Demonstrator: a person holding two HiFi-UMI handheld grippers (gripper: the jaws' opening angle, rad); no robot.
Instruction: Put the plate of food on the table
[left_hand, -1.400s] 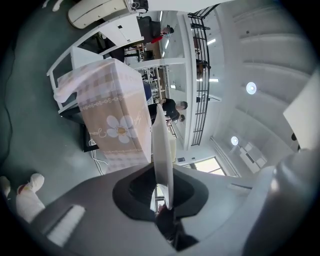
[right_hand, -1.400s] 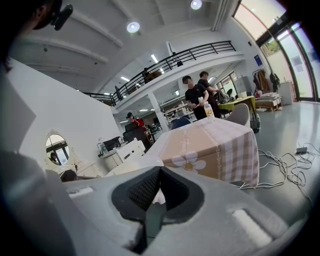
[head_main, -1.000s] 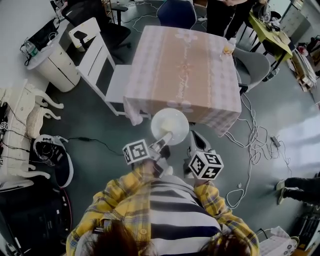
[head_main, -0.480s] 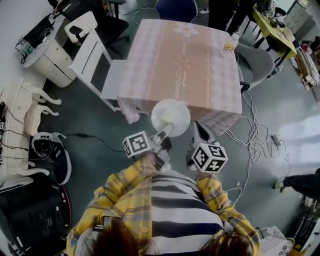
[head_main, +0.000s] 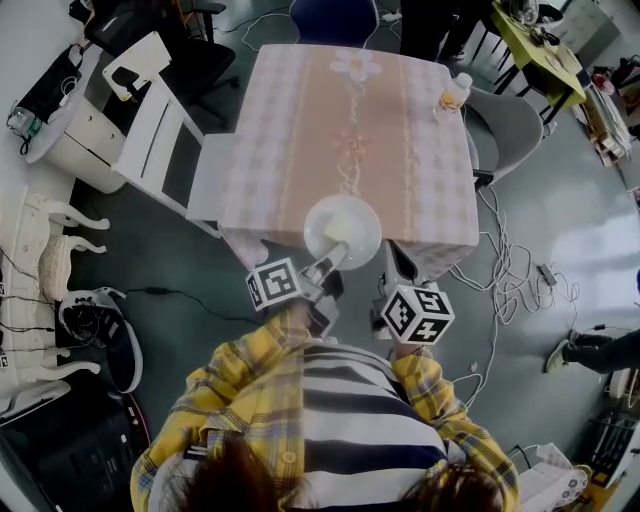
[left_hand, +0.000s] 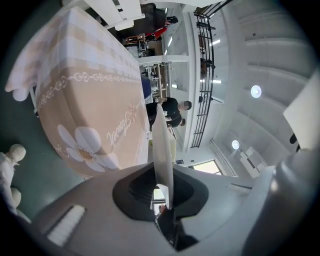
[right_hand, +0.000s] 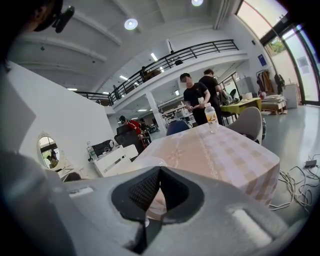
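A white plate with pale food on it hangs over the near edge of the table, which wears a pink checked cloth with flower prints. My left gripper is shut on the plate's near rim. In the left gripper view the plate stands edge-on between the jaws, with the table to its left. My right gripper sits just right of the plate, shut with nothing in it. In the right gripper view the closed jaws face the table.
A bottle stands at the table's far right corner. A white chair is at the table's left, a grey chair at its right. Cables lie on the floor to the right. People stand beyond the table.
The table has drawn nearer in the head view. The plate, earlier in front of the table's edge, now overlaps the tabletop. Both grippers keep their hold and spacing.
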